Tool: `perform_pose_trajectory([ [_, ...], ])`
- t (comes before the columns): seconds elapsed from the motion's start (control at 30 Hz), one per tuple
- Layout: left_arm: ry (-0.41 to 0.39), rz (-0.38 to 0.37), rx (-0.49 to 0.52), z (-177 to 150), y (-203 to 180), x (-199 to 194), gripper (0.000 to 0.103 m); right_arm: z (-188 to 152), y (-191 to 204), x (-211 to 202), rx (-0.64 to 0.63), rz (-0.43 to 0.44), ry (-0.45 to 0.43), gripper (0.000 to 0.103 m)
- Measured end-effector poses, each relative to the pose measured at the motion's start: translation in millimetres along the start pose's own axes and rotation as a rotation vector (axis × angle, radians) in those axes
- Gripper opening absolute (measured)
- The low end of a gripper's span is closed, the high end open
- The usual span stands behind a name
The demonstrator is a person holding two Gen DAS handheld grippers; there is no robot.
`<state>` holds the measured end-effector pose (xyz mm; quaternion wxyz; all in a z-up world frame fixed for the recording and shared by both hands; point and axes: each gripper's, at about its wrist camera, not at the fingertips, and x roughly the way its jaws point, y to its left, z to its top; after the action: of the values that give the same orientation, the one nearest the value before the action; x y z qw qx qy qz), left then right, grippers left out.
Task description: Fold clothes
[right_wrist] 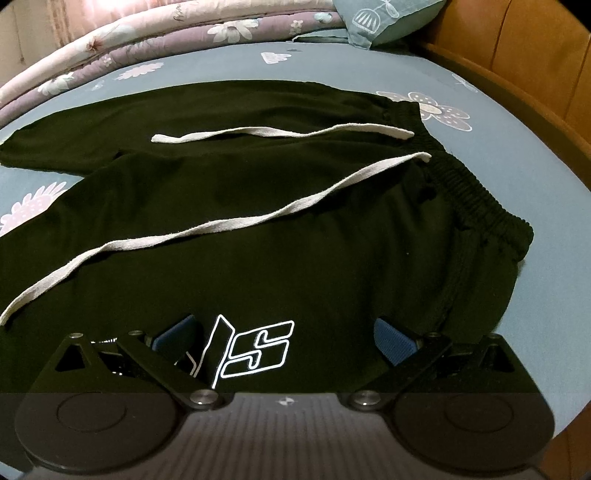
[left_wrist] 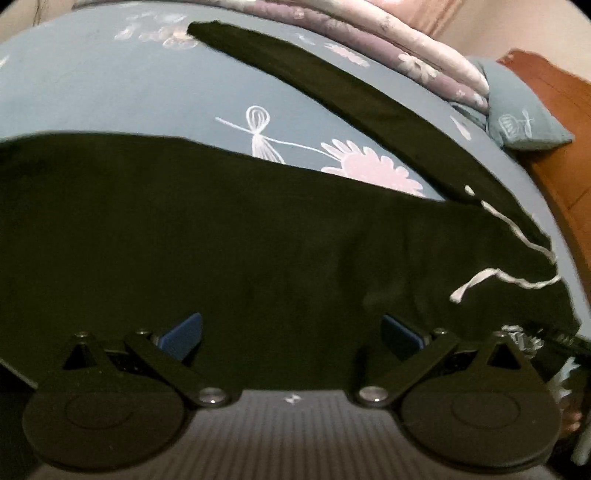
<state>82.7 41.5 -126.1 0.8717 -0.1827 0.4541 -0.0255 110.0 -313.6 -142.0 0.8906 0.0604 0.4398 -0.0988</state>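
Black drawstring trousers [right_wrist: 258, 206] lie flat on a blue flowered bed sheet [right_wrist: 498, 155]. Their elastic waistband [right_wrist: 469, 192] is at the right, two white drawstrings [right_wrist: 207, 229] trail left across the cloth, and a white outlined logo [right_wrist: 255, 350] shows near the front. My right gripper [right_wrist: 291, 341] is open just above the cloth by the logo, holding nothing. In the left wrist view the near trouser leg [left_wrist: 184, 229] fills the foreground and the other leg [left_wrist: 332, 88] runs off diagonally. My left gripper [left_wrist: 291, 332] hangs open over the near leg, blue pads [left_wrist: 183, 336] wide apart.
A folded quilt [right_wrist: 147, 37] in pink and purple lies along the far side of the bed. A blue pillow [right_wrist: 384, 18] sits at the far right corner. A wooden bed frame [right_wrist: 535, 74] borders the right side. Bare sheet shows between the legs [left_wrist: 166, 96].
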Motion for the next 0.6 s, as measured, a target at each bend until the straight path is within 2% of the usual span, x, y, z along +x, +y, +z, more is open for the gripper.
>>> perform_pose_trajectory([
  [0.03,0.001,-0.019,-0.021,5.1,6.1,-3.2,0.102,0.1,0.3,0.1,0.0,-0.001,0.0,0.103],
  [0.17,-0.063,0.023,-0.148,38.8,48.3,-23.1,0.102,0.2,1.2,-0.1,0.004,-0.004,0.0,0.103],
  [0.27,-0.066,0.042,-0.279,66.6,93.7,-34.5,0.102,0.7,1.3,0.2,0.005,-0.005,0.002,0.103],
  [0.37,-0.046,0.102,-0.384,83.5,132.9,-36.1,0.102,0.9,1.5,0.0,0.004,-0.006,0.003,0.103],
  [0.4,-0.043,0.106,-0.4,86.2,143.9,-35.1,0.102,1.0,1.6,0.1,0.004,-0.006,0.004,0.103],
  [0.53,-0.006,0.04,-0.502,81.9,183.9,-22.4,0.102,1.5,2.5,0.5,0.002,-0.009,0.004,0.103],
  [0.6,-0.001,0.078,-0.535,74.1,196.1,-20.7,0.102,1.7,2.6,0.4,0.002,-0.009,0.005,0.103],
])
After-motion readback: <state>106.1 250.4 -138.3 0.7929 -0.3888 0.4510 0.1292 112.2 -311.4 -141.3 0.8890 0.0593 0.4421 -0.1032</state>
